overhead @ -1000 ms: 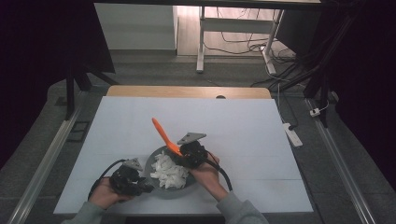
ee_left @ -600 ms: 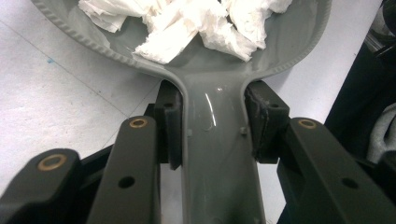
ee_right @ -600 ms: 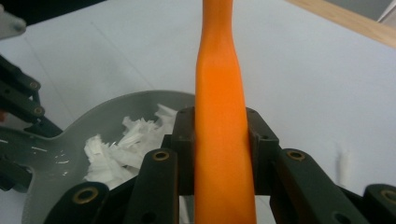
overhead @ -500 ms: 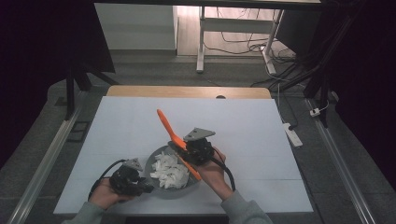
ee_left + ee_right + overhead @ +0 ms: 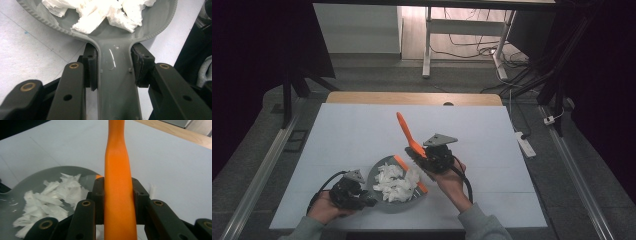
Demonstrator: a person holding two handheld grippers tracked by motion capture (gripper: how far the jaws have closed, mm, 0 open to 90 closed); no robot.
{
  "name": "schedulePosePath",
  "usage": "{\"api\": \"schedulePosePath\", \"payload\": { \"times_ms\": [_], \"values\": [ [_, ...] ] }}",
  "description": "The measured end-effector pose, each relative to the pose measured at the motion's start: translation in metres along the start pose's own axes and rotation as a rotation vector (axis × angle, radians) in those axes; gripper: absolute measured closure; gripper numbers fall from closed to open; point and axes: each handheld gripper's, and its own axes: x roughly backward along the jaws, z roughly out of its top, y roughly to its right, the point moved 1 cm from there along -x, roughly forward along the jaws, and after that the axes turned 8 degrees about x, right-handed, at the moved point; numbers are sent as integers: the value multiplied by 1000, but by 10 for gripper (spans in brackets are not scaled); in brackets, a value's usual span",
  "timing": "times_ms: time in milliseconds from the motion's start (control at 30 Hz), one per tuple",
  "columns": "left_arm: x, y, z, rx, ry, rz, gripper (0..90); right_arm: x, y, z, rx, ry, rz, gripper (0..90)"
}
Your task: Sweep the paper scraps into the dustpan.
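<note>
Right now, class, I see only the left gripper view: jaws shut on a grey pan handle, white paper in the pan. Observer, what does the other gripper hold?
Observer: The right gripper is shut on an orange brush, by its handle.
Operator: Where does that handle point?
Observer: In the high view it slants toward the far edge of the table.
Operator: And the brush's other end?
Observer: It sits at the right rim of the pan, beside the paper.
</note>
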Motion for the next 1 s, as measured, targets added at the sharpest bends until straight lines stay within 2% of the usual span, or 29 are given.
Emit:
{"api": "schedulePosePath", "payload": {
  "times_ms": [167, 400, 767, 1000],
  "values": [
    [0, 0, 0, 0, 1, 0, 618, -3, 10, -9, -20, -29, -29, 704],
    [0, 0, 0, 0, 2, 1, 618, 3, 16, -26, -39, -47, -34, 704],
    [0, 0, 0, 8, 17, 2, 618, 19, 26, -39, -49, -8, -22, 704],
    [3, 0, -1, 18, 48, 5, 618, 30, 29, -43, -46, 19, -12, 704]
  ]
}}
